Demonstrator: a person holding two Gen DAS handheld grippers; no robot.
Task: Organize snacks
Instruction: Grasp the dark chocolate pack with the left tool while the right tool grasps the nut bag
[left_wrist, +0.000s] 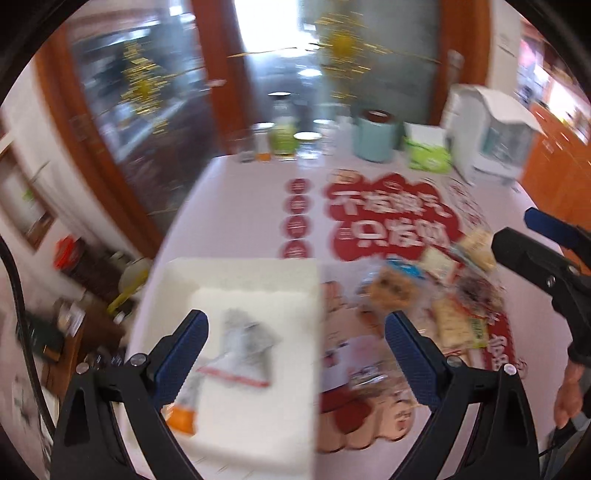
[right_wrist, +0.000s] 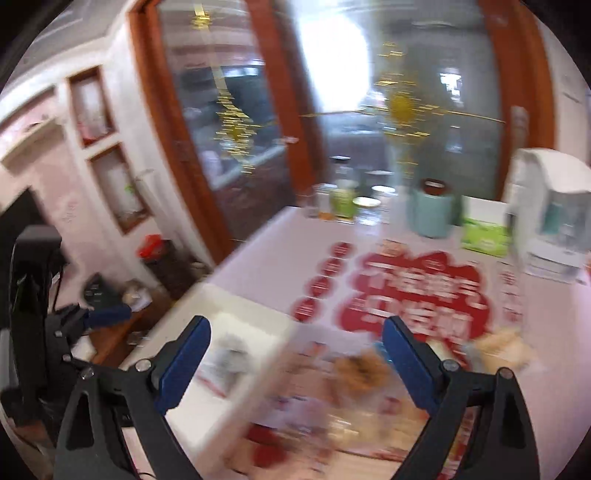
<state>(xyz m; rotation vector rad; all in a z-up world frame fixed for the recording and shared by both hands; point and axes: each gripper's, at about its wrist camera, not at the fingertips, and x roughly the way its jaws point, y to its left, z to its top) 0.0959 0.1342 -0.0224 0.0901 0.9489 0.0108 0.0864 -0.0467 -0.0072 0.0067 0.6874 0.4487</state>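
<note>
The white tray (left_wrist: 243, 269) sits at the desk's (left_wrist: 243, 206) left edge, its near wall close to the front, with bare desk stretching behind it up to the row of things along the far edge. The left gripper (left_wrist: 295, 354) hangs over the tray's right side with its jaws spread wide and nothing between them; the right gripper (right_wrist: 295, 360) hovers wide open too, empty, straddling the tray's right wall and the snack pile (left_wrist: 436, 291). Two snacks lie in the tray: a grey packet (left_wrist: 245, 341) with a red strip in the middle and an orange packet (left_wrist: 183, 413) by the left wall. The rest lie loose in a heap right of the tray, touching and overlapping; blur keeps me from counting them. Between tray and heap runs a narrow strip of printed cloth (left_wrist: 391, 210), red with big white Chinese characters I cannot read for the blur, and four red discs in a line beside them. Along the back stand a teal canister (left_wrist: 375, 138), a green box (left_wrist: 428, 149), a white appliance (left_wrist: 487, 136) and a green-labelled bottle (left_wrist: 283, 129).
</note>
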